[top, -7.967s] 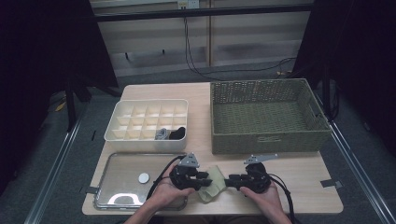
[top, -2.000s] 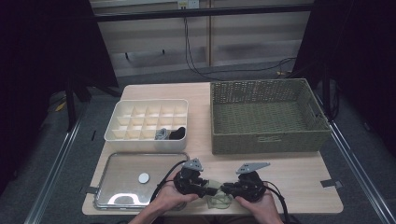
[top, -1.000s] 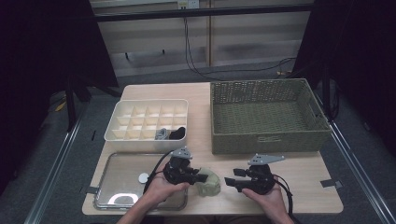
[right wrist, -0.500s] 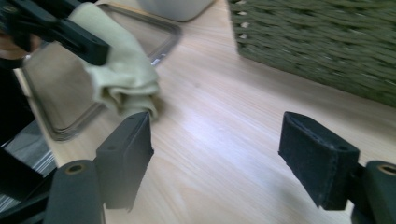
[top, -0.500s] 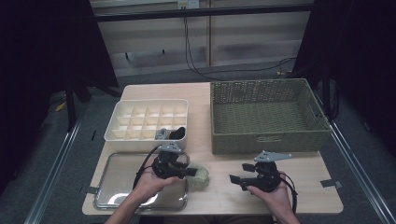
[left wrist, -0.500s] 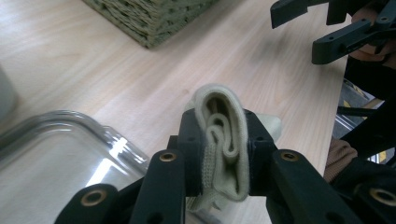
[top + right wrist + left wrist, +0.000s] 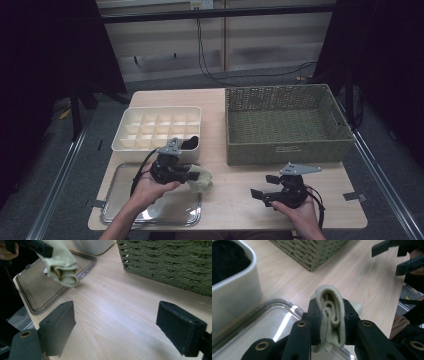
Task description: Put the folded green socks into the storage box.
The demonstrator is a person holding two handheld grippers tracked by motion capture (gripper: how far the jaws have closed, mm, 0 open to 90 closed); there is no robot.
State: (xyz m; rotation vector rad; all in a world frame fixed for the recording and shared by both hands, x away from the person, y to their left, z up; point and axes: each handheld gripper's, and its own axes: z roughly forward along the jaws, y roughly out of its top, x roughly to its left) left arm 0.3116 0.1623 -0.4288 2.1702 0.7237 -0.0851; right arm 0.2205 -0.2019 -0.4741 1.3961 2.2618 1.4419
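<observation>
A: Sock [image 7: 331,315], pale green and folded — where is it?
B: Clamped between the left gripper's [image 7: 192,173] 2 fingers [image 7: 314,322], hanging over the metal tray's [image 7: 112,210] right edge.
A: And the right gripper [image 7: 265,189]?
B: Its fingers [image 7: 58,325] have just been opening; they stand wide apart over bare tabletop [image 7: 112,312], nothing between them, the sock well off to their left.

The left claw [image 7: 192,172] is carrying the folded sock [image 7: 201,178] leftward over the tray [image 7: 115,200]; the right claw [image 7: 264,187] is opening, empty.
</observation>
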